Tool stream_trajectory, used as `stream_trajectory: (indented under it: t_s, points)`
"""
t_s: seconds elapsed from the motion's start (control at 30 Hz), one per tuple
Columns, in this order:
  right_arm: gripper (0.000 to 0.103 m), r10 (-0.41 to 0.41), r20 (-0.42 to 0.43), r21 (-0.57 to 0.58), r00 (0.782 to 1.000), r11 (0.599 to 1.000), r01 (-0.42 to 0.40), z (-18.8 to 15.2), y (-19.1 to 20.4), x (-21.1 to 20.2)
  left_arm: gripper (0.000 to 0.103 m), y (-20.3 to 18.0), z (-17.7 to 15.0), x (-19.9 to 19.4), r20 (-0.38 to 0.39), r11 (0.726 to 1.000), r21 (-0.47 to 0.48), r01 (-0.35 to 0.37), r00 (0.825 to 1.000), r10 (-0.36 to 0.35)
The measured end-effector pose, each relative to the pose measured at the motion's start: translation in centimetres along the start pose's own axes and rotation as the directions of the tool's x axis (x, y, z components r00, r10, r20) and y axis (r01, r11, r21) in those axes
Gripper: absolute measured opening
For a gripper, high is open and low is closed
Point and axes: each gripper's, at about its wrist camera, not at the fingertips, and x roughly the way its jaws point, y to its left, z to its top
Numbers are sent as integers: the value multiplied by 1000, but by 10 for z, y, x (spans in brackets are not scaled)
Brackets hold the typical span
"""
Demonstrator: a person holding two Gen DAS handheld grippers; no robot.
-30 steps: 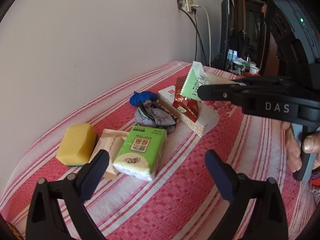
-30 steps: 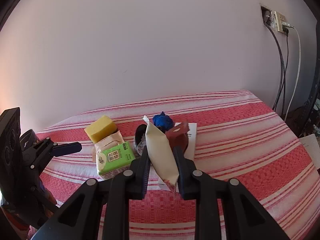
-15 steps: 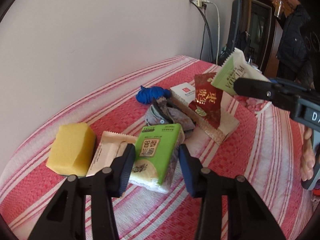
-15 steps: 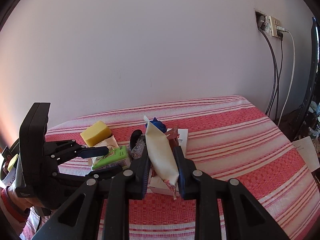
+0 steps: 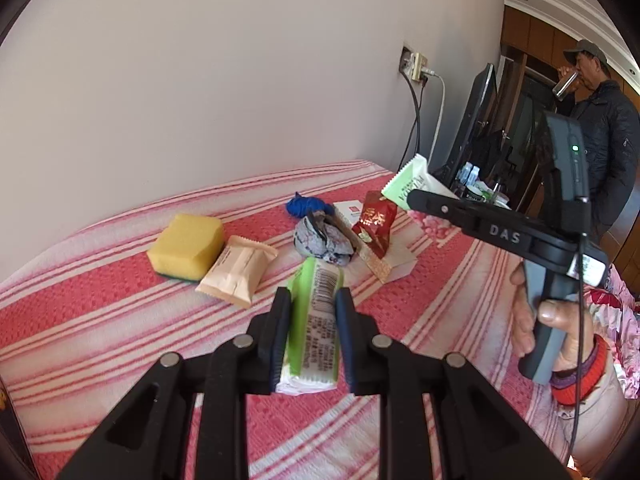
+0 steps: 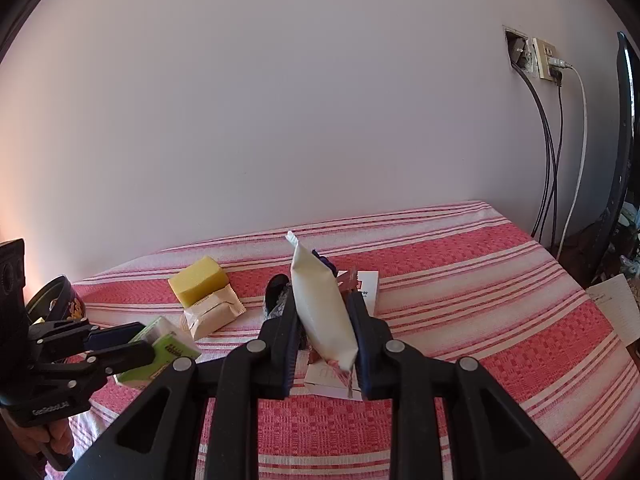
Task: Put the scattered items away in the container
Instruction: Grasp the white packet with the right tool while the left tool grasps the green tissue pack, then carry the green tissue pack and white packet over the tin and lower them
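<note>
Green tissue pack (image 5: 314,320) sits clamped between the left gripper (image 5: 312,336) jaws, which have just closed on it, long axis along the fingers. The right gripper (image 6: 322,334) jaws pinch a cream snack packet (image 6: 320,308) upright. The white box (image 5: 394,268), probably the container, lies ahead of both, nearer the right; its opening is hidden.

The white pouch (image 6: 322,312) hides most of the white box (image 6: 366,290) and red packet behind it.
</note>
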Motion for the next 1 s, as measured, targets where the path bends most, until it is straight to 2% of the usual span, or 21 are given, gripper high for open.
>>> stream_trajectory:
  t_s: [0.2,0.33,0.4,0.57,0.8,1.0]
  points:
    - [26,21,21,-63,1000,998,-19,-6,16,-2,21,-6,-22,-41,25,999,-38,-29,999,30]
    - [26,-1,-25,-85,1000,996,-1,-16,30,8,21,0,-40,-68,27,997,-55,-58,998,60]
    - [26,-35,-30,-117,999,993,31,-24,45,3,21,6,-50,-81,32,995,-72,-68,997,70]
    - [26,0,-52,-154,999,988,-8,-56,94,-20,21,24,-74,-113,33,990,-117,-81,996,85]
    - [26,116,-58,-127,992,984,-122,-81,169,-55,21,48,-105,-182,76,980,-140,-140,985,152]
    - [26,235,-74,-234,969,941,-246,-88,266,-71,21,82,-125,-251,123,961,-171,-216,963,238]
